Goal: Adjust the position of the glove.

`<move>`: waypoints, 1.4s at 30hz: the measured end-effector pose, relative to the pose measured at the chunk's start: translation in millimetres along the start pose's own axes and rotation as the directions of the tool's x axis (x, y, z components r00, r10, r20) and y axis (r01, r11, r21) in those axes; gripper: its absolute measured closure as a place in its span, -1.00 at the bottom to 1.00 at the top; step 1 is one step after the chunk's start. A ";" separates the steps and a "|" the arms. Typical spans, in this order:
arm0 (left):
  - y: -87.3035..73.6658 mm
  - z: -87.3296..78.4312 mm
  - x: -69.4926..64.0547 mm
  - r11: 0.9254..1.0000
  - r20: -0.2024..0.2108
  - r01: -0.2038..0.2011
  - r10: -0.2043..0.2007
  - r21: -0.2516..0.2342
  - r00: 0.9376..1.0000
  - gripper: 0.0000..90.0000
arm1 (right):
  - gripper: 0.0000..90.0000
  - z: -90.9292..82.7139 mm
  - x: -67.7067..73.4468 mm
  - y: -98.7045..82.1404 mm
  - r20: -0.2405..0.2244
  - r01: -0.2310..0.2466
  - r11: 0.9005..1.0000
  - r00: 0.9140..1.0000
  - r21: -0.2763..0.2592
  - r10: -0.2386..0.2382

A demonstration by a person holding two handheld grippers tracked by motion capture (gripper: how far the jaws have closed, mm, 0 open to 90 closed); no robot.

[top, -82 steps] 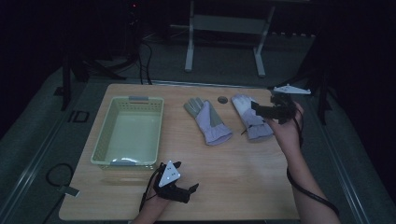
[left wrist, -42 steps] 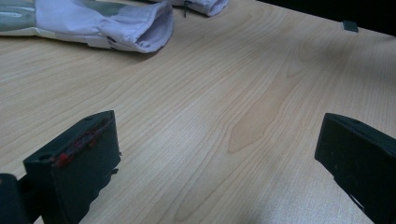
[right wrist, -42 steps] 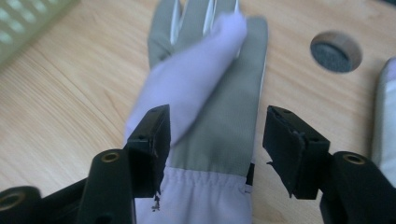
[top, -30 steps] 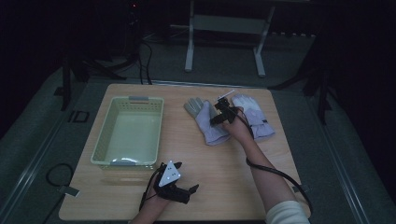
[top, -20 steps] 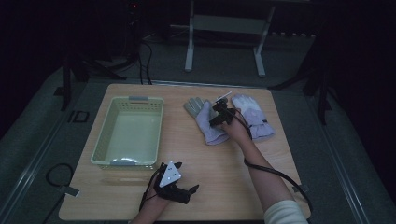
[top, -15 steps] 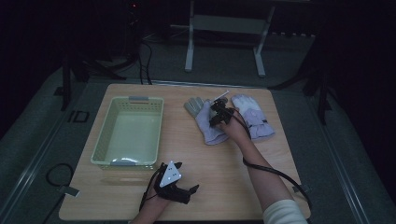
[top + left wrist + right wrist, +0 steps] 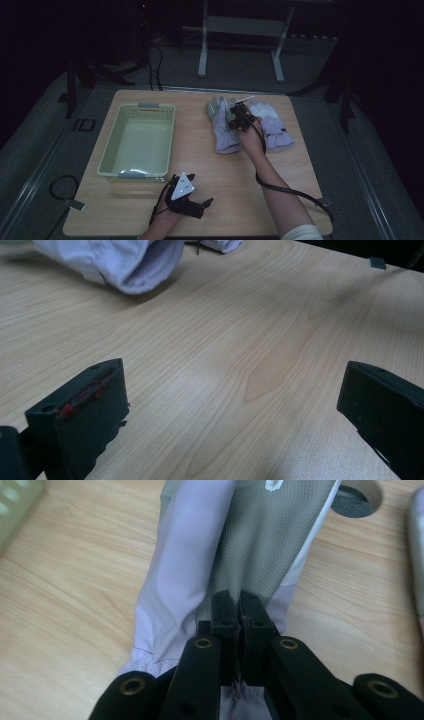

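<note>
Right claw (image 7: pixel 235 118) has come across from the far right glove (image 7: pixel 272 131) to the left glove (image 7: pixel 222 131) since the earliest frame, and its jaws have just been closing w/ glove fabric between them. Left claw (image 7: pixel 197 205) sits in the same spot near the front edge of the bench (image 7: pixel 200 165).

Right claw's own view: the two black jaws are pressed tight together, nipping a fold of the left glove (image 7: pixel 240 550) near its cuff end. Glove runs away from the jaws, lilac fabric on one side, grey textured palm panel on the other. Small dark round thing (image 7: pixel 355 502) lies on the bench just past the glove's far end, partly cut off by the frame edge, can't tell what it is.

High view: left glove lies flat, fingers pointing to the far side of the bench, cuff toward the person. Right glove lies just beside it, the two close, can't tell if touching. Right hand (image 7: pixel 250 140) reaches over the gap between them.

Left claw (image 7: pixel 230 405) is wide open, nothing between the jaws, bare wood under it; cuff of a glove (image 7: pixel 130 265) shows at the top of its view, well apart from the jaws.

Pale green basket (image 7: pixel 137 175) stands on the left half of the bench, apart from both gloves
</note>
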State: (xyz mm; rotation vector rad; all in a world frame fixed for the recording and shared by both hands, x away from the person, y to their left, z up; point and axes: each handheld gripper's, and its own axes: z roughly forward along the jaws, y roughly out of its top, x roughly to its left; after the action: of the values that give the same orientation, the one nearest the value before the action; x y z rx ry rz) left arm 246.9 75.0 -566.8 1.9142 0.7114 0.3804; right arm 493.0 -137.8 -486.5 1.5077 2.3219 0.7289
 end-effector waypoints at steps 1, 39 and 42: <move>0.0 0.1 0.0 1.000 0.000 0.000 0.000 0.000 1.000 -1.00 | 0.94 -6.3 -0.1 -1.3 -0.009 -0.019 1.000 1.000 -0.016 0.019; 0.4 0.7 -1.5 1.000 -0.005 -0.013 0.013 0.009 1.000 -1.00 | 0.93 -57.8 23.9 -117.6 -0.122 -0.230 0.970 0.968 -0.075 0.220; 0.3 0.6 -1.7 1.000 -0.004 -0.015 0.015 0.008 1.000 -1.00 | 0.93 -51.2 23.8 -121.7 -0.118 -0.236 0.970 0.966 -0.061 0.228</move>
State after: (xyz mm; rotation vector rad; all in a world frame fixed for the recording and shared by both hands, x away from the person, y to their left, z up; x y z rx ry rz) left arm 245.9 73.4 -566.7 1.9274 0.7026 0.3916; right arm 364.6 -169.5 -509.8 1.7667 2.1885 0.9697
